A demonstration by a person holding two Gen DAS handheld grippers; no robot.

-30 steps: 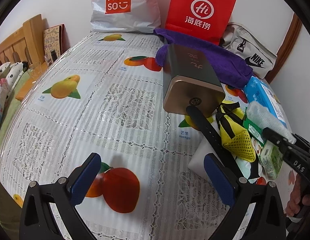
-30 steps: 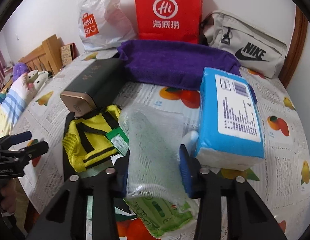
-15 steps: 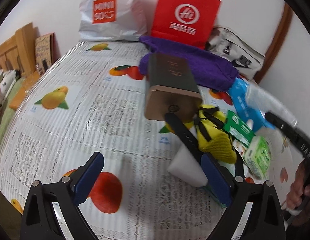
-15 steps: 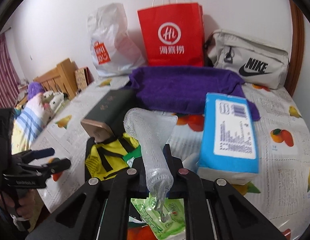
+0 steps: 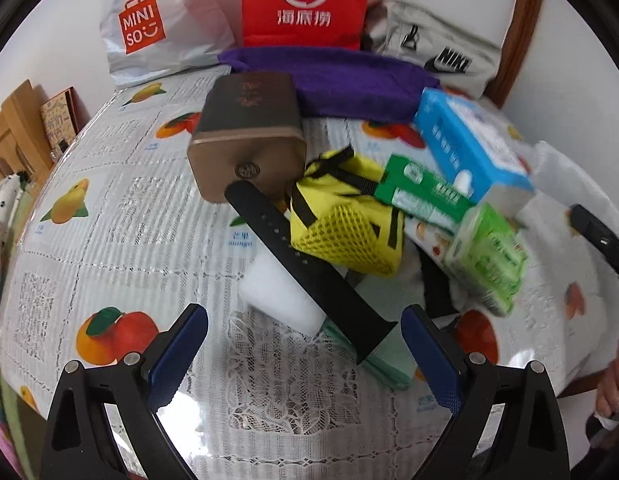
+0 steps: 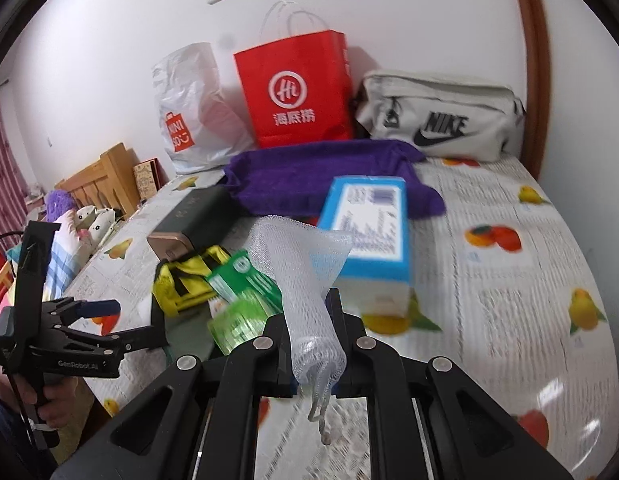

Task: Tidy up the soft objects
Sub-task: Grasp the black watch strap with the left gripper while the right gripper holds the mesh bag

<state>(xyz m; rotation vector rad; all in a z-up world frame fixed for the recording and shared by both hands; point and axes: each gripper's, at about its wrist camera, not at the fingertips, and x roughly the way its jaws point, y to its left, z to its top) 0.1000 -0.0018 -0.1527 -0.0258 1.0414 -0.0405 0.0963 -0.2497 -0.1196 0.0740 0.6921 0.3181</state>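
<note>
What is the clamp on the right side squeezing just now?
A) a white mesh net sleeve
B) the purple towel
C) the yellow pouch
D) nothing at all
A: in the right wrist view the right gripper is shut on the white mesh net sleeve, which sticks up between its fingers.

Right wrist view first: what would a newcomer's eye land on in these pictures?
The white mesh net pinched in the shut right claw, lifted above the clutter. Behind it, the red paper bag stands against the wall. In the left wrist view, the open left claw faces a black strap lying over a white sponge.
</note>
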